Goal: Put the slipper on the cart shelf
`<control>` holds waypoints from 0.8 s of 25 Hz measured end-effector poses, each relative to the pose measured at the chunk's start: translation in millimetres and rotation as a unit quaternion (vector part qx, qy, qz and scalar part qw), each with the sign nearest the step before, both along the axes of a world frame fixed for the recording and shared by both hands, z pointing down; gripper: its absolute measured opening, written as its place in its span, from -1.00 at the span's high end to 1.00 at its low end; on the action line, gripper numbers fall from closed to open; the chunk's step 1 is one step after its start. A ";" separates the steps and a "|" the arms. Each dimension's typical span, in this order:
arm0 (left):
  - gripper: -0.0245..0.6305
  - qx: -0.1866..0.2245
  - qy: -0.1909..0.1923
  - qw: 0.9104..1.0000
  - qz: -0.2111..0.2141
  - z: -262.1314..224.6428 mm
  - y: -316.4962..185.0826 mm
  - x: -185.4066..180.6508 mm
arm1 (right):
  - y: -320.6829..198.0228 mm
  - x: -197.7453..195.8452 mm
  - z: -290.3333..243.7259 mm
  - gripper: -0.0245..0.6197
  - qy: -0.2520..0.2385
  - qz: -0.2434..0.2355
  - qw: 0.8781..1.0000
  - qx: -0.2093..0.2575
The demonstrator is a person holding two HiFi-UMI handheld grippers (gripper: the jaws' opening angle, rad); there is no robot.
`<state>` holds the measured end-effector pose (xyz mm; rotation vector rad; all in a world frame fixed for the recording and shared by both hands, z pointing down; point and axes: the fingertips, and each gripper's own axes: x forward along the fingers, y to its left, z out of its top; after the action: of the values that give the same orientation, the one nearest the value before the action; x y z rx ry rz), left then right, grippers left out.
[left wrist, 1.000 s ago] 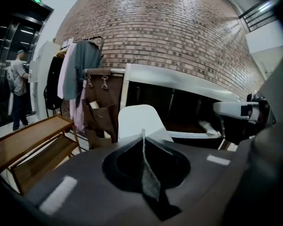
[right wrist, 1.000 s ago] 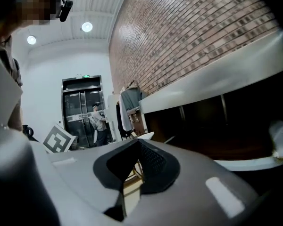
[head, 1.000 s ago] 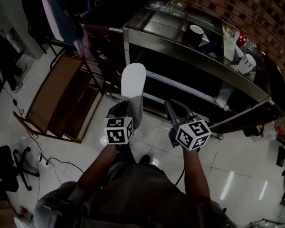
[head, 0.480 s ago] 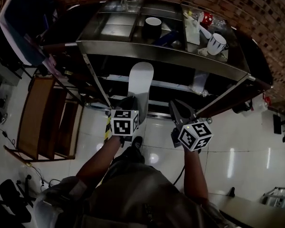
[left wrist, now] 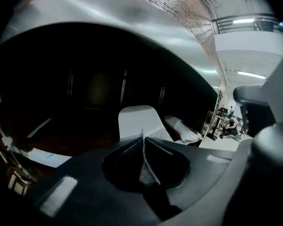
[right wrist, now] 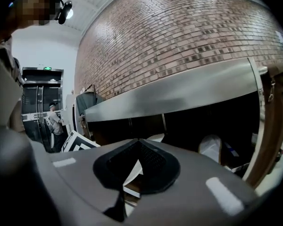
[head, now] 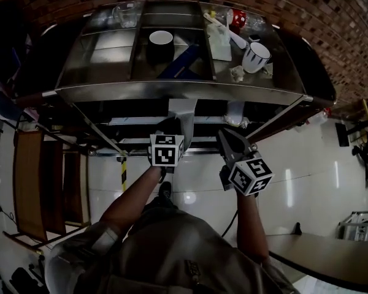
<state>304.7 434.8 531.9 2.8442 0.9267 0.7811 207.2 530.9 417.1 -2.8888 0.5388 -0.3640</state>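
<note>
The left gripper is seen with its jaws closed on one end of the white slipper. A thin edge of the slipper is pinched between the pads, and the rest is carried forward, flat and pale, into the dark opening under the top of the cart. In the head view the far part of the slipper is covered by the cart's steel rim. It is held over the lower shelf, but whether it touches that shelf cannot be told in the dim opening.

The right gripper is shown with its jaws drawn together to a narrow slit, and nothing is held between them. In the head view it is kept just beside the left gripper, in front of the cart.

A pale bundle is seen lying on the shelf to the right of the slipper; it may be a second slipper in a clear wrap.

The cart's top is made of dull brushed steel and is divided into trays. A dark mug with a white inside is set in the middle tray, and a patterned mug stands further right, near a red object.

The cart is backed by a brick wall. The floor is laid with glossy pale tiles, and a wooden frame is seen at the left.
</note>
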 end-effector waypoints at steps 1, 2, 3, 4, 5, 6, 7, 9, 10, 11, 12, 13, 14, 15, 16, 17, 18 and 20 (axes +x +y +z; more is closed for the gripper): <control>0.87 0.001 0.002 1.000 0.003 2.1 6.8 8.6 | 4.7 3.1 1.0 0.92 -0.003 0.007 1.000 -0.001; 0.87 0.001 0.004 1.000 0.005 4.8 12.9 16.8 | 9.0 5.9 2.8 0.92 -0.006 0.014 1.000 -0.003; 0.87 0.001 0.006 1.000 0.006 8.3 18.2 24.5 | 12.8 8.3 5.3 0.92 -0.010 0.021 1.000 -0.003; 0.87 0.001 0.007 1.000 0.006 12.6 22.6 31.4 | 16.0 10.5 8.0 0.92 -0.014 0.027 1.000 -0.003; 0.87 0.000 0.006 1.000 0.005 17.2 26.7 37.8 | 18.8 12.4 10.5 0.92 -0.017 0.033 0.999 -0.003; 0.87 -0.001 0.006 1.000 0.003 21.2 30.6 43.7 | 21.4 14.2 12.6 0.92 -0.020 0.039 0.999 -0.003; 0.87 -0.003 0.005 1.000 0.001 24.1 34.4 49.5 | 24.1 15.9 14.3 0.92 -0.023 0.044 0.999 -0.003; 0.87 -0.003 0.007 1.000 -0.005 26.9 41.1 61.5 | 29.8 19.4 17.9 0.92 -0.028 0.053 0.998 -0.003; 0.87 -0.001 0.009 1.000 -0.009 28.2 43.9 66.7 | 32.6 20.7 20.4 0.92 -0.031 0.057 0.998 -0.003; 0.87 0.000 0.011 1.000 -0.013 29.8 46.3 70.5 | 35.2 21.5 23.2 0.92 -0.034 0.060 0.998 -0.003; 0.87 0.001 0.013 1.000 -0.016 31.3 48.5 73.2 | 37.8 22.4 25.6 0.92 -0.037 0.062 0.997 -0.002; 0.87 0.002 0.015 1.000 -0.019 32.3 50.8 75.5 | 40.3 23.7 26.8 0.92 -0.039 0.062 0.997 -0.002; 0.86 0.004 0.018 1.000 -0.021 32.9 53.5 78.0 | 42.7 25.7 27.0 0.92 -0.039 0.061 0.997 -0.001; 0.86 0.006 0.020 1.000 -0.023 33.3 56.4 80.6 | 44.5 28.0 26.5 0.92 -0.038 0.058 0.998 -0.001; 0.85 0.009 0.021 0.999 -0.024 33.9 59.4 83.2 | 45.8 29.9 26.3 0.92 -0.038 0.053 0.998 -0.001; 0.85 0.013 0.021 0.999 -0.026 34.8 62.2 85.6 | 46.7 31.4 26.1 0.92 -0.037 0.047 0.998 -0.002; 0.85 0.017 0.020 0.999 -0.027 35.9 64.9 87.9 | 47.6 32.5 25.8 0.92 -0.036 0.040 0.999 -0.002; 0.83 0.025 0.019 0.999 -0.032 37.0 69.4 92.1 | 49.9 33.9 23.5 0.92 -0.033 0.025 0.999 -0.002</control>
<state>396.9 504.2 568.9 2.9251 0.8269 0.7555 241.1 580.8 440.6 -2.8770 0.4544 -0.4529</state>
